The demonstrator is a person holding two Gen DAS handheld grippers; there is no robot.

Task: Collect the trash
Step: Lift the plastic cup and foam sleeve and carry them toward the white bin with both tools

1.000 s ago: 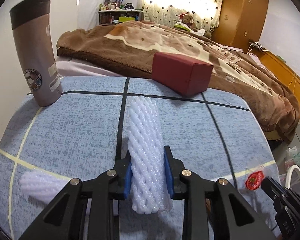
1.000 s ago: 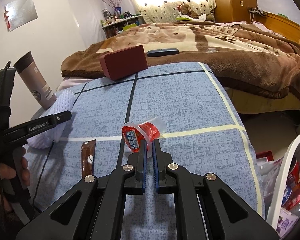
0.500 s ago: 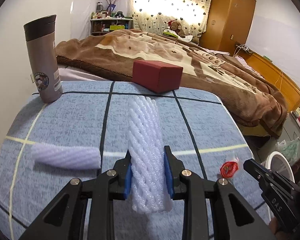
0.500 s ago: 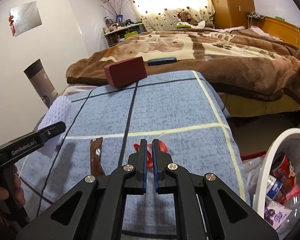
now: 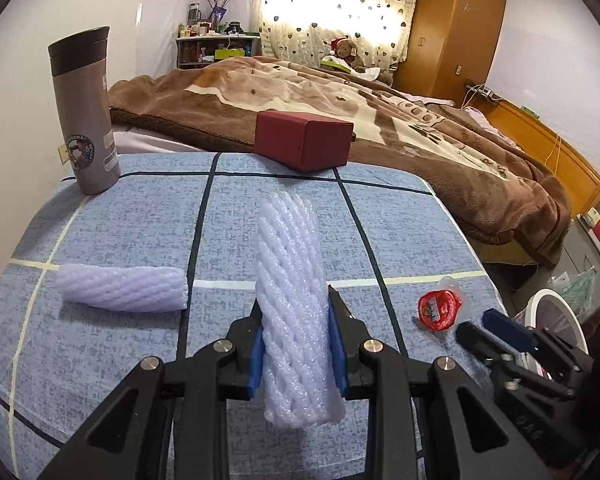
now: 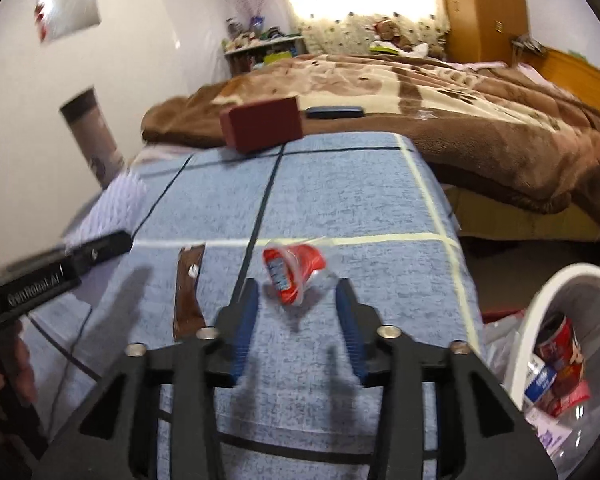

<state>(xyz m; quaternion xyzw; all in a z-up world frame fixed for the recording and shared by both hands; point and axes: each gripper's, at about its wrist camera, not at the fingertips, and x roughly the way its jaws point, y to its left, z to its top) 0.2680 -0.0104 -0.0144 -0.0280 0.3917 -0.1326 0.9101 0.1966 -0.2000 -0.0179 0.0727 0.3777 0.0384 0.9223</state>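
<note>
Left wrist view: we are gripping a white foam net (image 5: 296, 312) upright with our left gripper (image 5: 296, 344), its blue pads (image 5: 257, 356) pressing the net from both sides above the blue checked table (image 5: 140, 224). A second net (image 5: 124, 289) is lying on its side on the table to the left. At the far left a thermos (image 5: 85, 112) is standing, and a red box (image 5: 304, 140) is sitting at the far edge, against the brown blanket (image 5: 420, 120).

Right wrist view, somewhat blurred: we are holding our right gripper (image 6: 298, 320) with its fingers spread wide apart, and a red jelly cup (image 6: 292, 270) is lying on its side on the table between and just beyond them. A brown wrapper (image 6: 188, 292) is lying flat just left of the cup. Low at the right, past the table's edge, a white bin (image 6: 556, 300) is holding cans and packets.
</note>
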